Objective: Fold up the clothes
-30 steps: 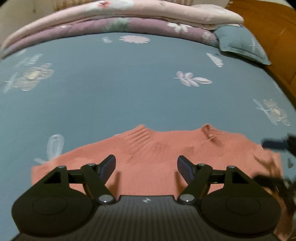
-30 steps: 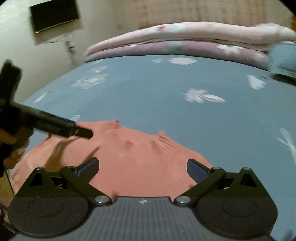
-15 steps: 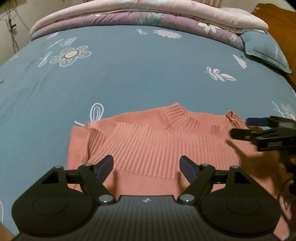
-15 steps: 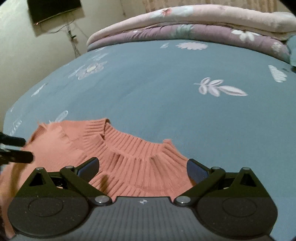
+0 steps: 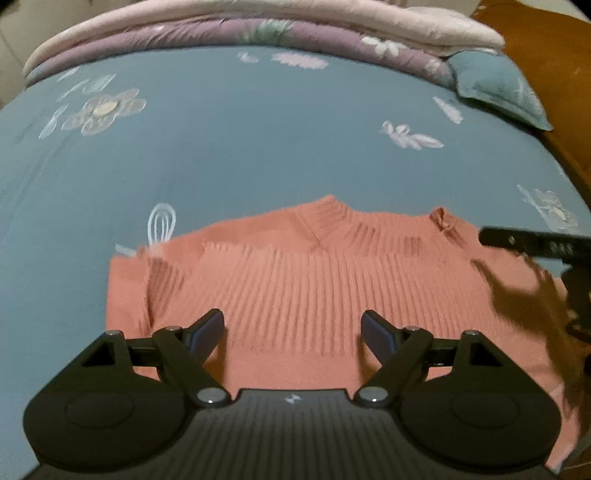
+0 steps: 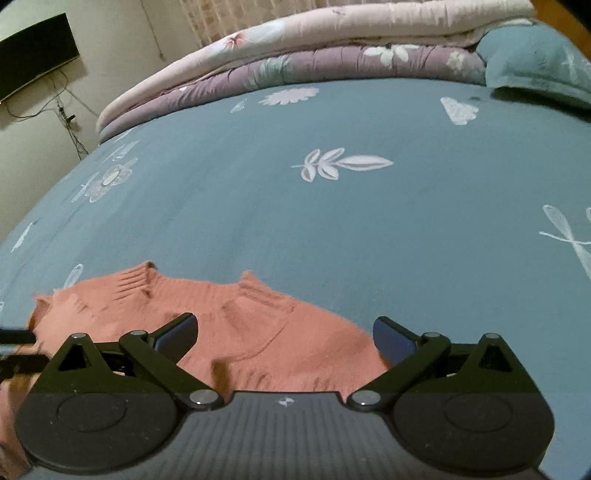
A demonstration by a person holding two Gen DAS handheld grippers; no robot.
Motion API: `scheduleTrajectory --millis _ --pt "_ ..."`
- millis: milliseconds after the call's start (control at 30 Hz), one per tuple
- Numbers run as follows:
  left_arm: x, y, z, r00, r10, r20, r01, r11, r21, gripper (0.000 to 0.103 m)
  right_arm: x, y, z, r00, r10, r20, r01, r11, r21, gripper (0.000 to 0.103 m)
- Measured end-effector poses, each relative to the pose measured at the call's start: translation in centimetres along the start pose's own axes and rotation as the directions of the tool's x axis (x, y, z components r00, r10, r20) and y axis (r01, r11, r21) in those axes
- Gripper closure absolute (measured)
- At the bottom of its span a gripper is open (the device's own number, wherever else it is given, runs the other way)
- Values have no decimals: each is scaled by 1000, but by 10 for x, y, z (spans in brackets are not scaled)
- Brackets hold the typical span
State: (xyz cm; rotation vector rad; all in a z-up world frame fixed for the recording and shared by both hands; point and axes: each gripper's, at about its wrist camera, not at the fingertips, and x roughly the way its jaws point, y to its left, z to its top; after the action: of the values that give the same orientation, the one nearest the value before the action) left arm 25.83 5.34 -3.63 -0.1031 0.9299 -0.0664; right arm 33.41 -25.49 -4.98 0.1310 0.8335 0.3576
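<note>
A salmon-pink ribbed knit sweater lies flat on the blue flowered bedsheet, collar toward the far side. My left gripper is open and empty, hovering over the sweater's middle. My right gripper is open and empty over the sweater's right shoulder. The right gripper's finger also shows at the right edge of the left wrist view. The left gripper's finger shows at the left edge of the right wrist view.
Folded pink and purple quilts lie stacked at the bed's far end, with a blue pillow at the right. A wooden headboard stands at the far right. A wall-mounted TV hangs at the left.
Both grippers have stayed open and shifted a little over the sweater. The views pulled back slightly and the sweater now lies lower in the right wrist view.
</note>
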Motion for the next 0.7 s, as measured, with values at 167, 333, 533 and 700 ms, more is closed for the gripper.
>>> scheduleTrajectory --millis 167,333,533,700 --pt "18 25 12 992 -126 12 125 992 33 20 -30 37 -33 994 -107 -30 106 994 -30 0" --pt "43 47 23 961 -275 1 275 960 55 19 -45 70 -74 974 -215 -75 217 976 20 0" --pt "74 56 45 962 -274 -21 274 960 59 18 -40 85 -93 944 -316 -92 323 944 65 0" --pt "65 62 53 949 -316 -25 316 948 23 18 -30 85 -82 925 -345 -162 360 930 71 0"
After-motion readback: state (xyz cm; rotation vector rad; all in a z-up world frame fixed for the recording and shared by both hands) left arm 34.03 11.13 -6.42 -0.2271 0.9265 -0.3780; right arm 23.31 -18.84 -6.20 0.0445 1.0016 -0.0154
